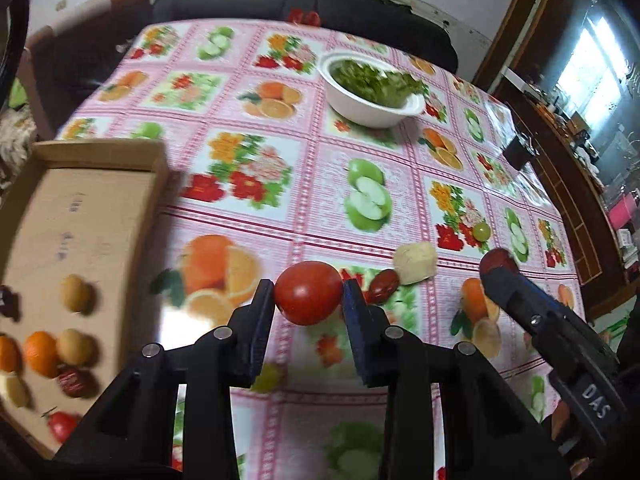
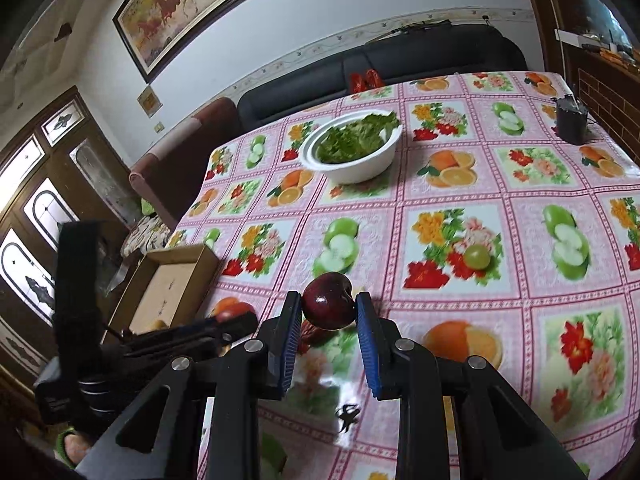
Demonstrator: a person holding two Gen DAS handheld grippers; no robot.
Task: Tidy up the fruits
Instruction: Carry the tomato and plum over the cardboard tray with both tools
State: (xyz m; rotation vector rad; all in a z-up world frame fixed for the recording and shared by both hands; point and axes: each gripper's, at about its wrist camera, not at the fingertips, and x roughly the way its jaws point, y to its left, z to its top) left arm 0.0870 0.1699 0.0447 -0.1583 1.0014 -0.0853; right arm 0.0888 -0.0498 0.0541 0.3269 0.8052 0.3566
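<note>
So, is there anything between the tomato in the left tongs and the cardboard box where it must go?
Nothing visible. The tomato is held in the left tongs, and only bare tablecloth lies between it and the cardboard box on the left.

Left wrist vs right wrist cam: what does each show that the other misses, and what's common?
Only the left wrist view shows the fruit lying in the cardboard box, and the red date and pale chunk on the tablecloth. It also shows the left gripper shut on the tomato.

Only the right wrist view shows the wall painting and the right gripper shut on the dark red fruit.

Both show the white bowl of greens, the green grape and the box.
</note>
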